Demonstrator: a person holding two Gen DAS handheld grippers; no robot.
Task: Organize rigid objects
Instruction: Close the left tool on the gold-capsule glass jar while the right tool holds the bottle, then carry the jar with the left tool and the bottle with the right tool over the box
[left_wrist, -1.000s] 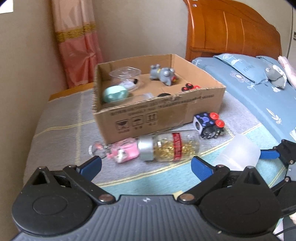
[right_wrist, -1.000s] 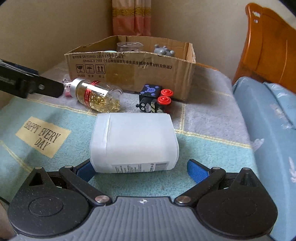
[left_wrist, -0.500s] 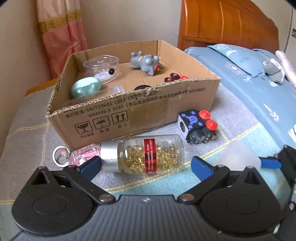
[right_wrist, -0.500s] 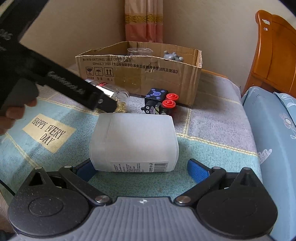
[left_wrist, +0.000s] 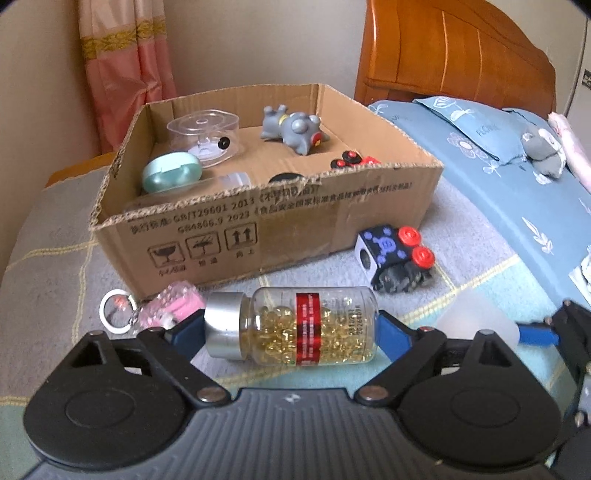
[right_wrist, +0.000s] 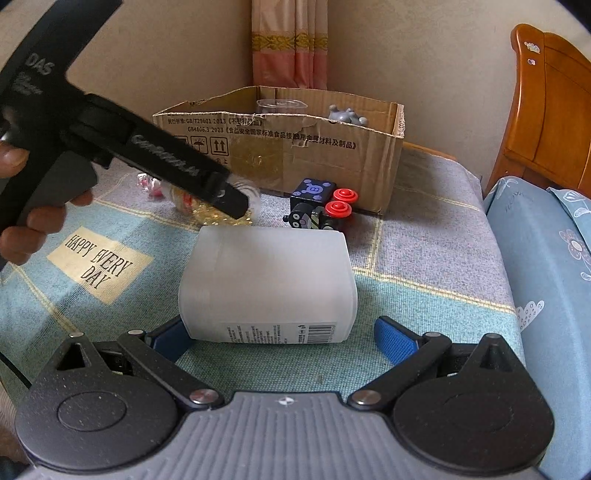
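The left gripper (left_wrist: 290, 328) is standing spread, its blue fingers (left_wrist: 186, 330) flanking a capsule bottle (left_wrist: 291, 325) that is lying on its side on the patterned blanket (left_wrist: 55, 280); whether the pads are touching the bottle cannot be told. In the right wrist view, that gripper's black body is hiding most of the bottle, leaving only a glimpse of gold capsules. The bottle is showing clear walls, a silver cap, a red label band and small printing too blurred to read. The right gripper (right_wrist: 280, 338) is likewise released, bracketing a frosted white container (right_wrist: 267, 282) lying on the blanket; its right pad is standing apart, while its left pad is partly hidden. A pink keychain (left_wrist: 162, 310) is lying just left of the bottle cap, and a black toy block (left_wrist: 393, 258) is sitting near the cardboard box (left_wrist: 295, 229).
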